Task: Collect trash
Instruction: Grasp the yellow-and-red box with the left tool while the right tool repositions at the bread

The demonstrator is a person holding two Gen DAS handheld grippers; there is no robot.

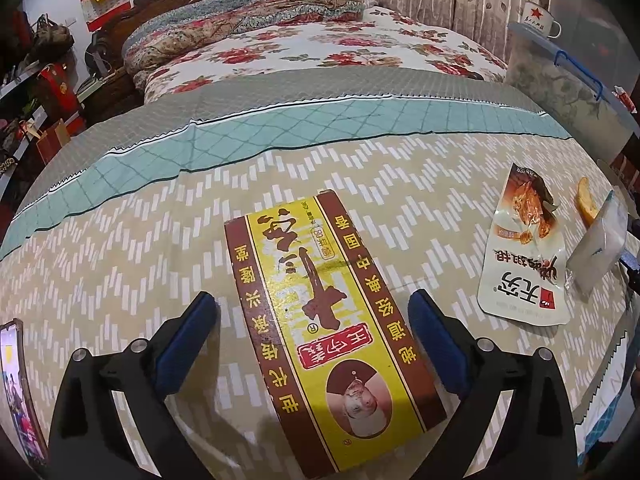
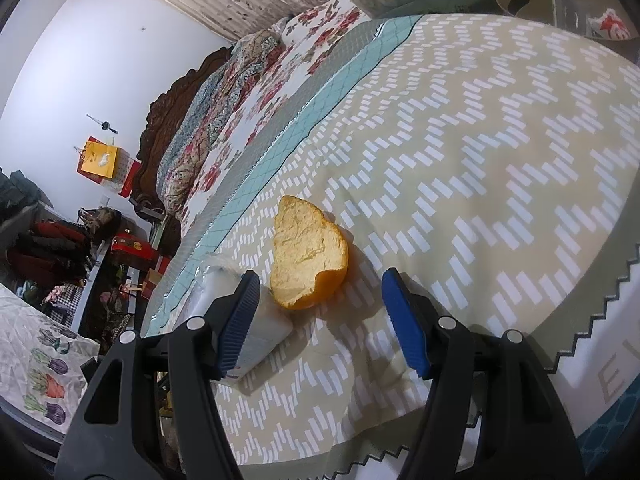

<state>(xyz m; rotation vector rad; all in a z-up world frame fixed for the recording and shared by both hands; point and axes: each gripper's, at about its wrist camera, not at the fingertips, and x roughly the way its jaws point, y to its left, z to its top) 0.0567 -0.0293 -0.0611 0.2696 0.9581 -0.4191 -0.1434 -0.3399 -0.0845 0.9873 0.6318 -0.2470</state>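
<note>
A yellow and brown carton (image 1: 320, 312) lies flat on the patterned bedspread (image 1: 120, 248). My left gripper (image 1: 312, 312) is open, its blue fingers either side of the carton, apart from it. A white snack wrapper (image 1: 524, 256) lies to the right, with an orange peel (image 1: 586, 200) and a clear plastic packet (image 1: 600, 244) beyond. In the right wrist view my right gripper (image 2: 320, 312) is open just in front of the orange peel (image 2: 308, 252). The plastic packet (image 2: 260, 320) lies by its left finger.
A phone (image 1: 16, 392) lies at the left edge of the bedspread. A beige basket (image 2: 560, 0) with trash stands at the far right. A clear storage box (image 1: 568, 72) with a mug on it stands by the bed. Folded quilts lie near the headboard.
</note>
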